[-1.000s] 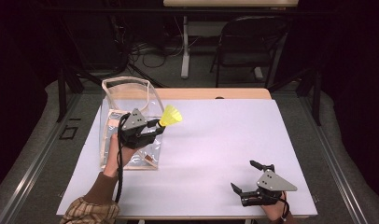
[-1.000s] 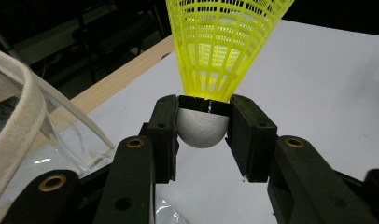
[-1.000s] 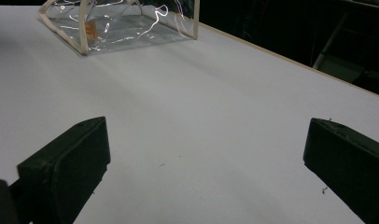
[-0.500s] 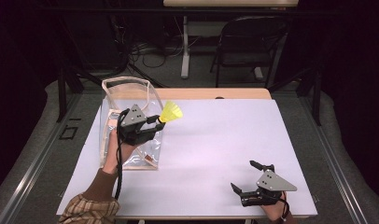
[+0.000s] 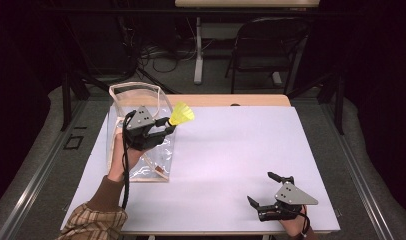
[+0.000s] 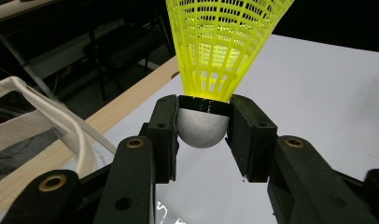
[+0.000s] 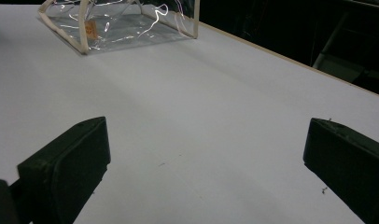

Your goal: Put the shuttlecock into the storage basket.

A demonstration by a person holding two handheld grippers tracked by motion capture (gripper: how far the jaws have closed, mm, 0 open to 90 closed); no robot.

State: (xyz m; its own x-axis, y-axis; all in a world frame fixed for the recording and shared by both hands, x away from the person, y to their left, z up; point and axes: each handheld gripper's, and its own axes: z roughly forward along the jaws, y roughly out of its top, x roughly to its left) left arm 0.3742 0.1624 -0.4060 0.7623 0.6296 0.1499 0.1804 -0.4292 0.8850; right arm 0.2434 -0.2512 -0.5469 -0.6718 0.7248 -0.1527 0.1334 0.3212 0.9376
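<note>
High view: the left tool (image 5: 167,124) is held up above the left part of the white worktop (image 5: 241,160), over a clear bag (image 5: 141,150) with cream edging that stands open near the worktop's left edge. The tool pinches a yellow shuttlecock (image 5: 182,114) by its base, the skirt pointing away toward the far right. A black cable runs from the tool down along the forearm and a plaid sleeve (image 5: 93,227). The right tool (image 5: 261,192) rests low at the near right corner of the worktop, jaws spread apart, well apart from the bag. A dark chair (image 5: 268,45) stands on the floor beyond the worktop.

Left gripper view: the left tool (image 6: 204,128) has its two black jaws pressed on the white rounded cork (image 6: 201,128) of the shuttlecock (image 6: 222,46), whose yellow mesh skirt rises upward. The bag's cream rim (image 6: 47,107) shows at left, below the tool, with the worktop (image 6: 327,84) behind.

Right gripper view: the right tool (image 7: 206,163) has its jaws spread wide with nothing between them, just above the bare worktop (image 7: 201,107). The bag (image 7: 122,21) stands at the far left of the view.
</note>
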